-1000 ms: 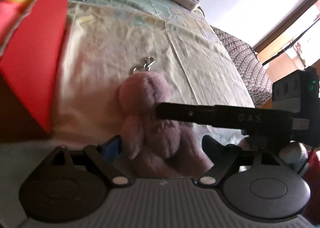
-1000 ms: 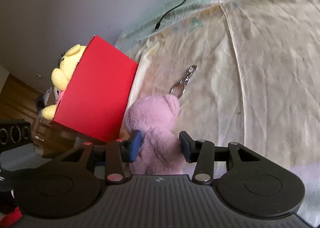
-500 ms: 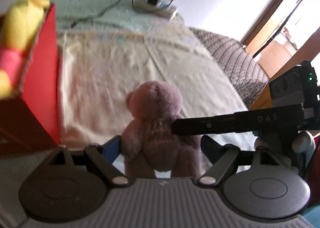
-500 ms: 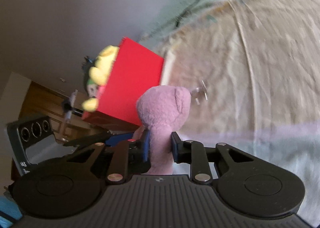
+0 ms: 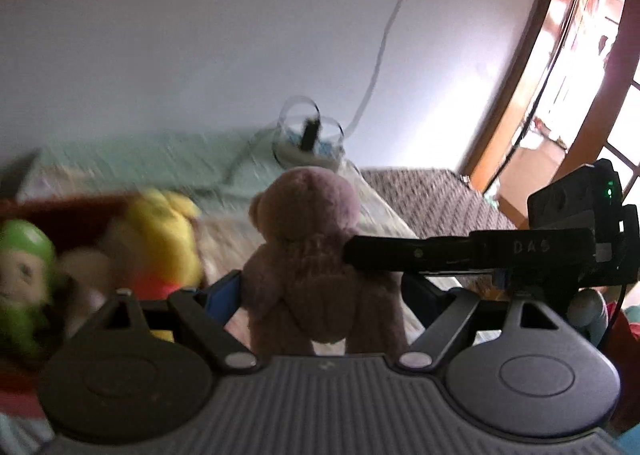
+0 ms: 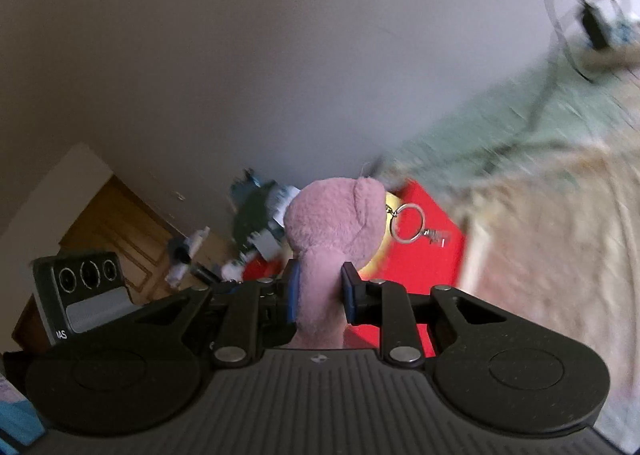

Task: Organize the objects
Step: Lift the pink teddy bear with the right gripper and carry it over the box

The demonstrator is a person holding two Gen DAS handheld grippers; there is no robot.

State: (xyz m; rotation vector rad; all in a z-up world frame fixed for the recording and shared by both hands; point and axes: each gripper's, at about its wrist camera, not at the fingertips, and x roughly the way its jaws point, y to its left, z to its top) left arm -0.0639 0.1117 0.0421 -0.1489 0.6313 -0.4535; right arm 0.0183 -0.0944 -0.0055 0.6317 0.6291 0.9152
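Right gripper point(image 6: 319, 291) clamps the soft pink plush bear point(image 6: 330, 223), red cardboard box point(image 6: 424, 251) at three o'clock; left gripper point(image 5: 320, 295) grips the bear's sides.

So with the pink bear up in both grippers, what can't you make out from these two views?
- Pink bear: face turned away in both views; lower body hidden behind the gripper housings.
- Left gripper: the bear's fur and the right gripper's finger cover its right pad.
- Red box: contents motion-blurred in the left view, mostly hidden behind the bear in the right.
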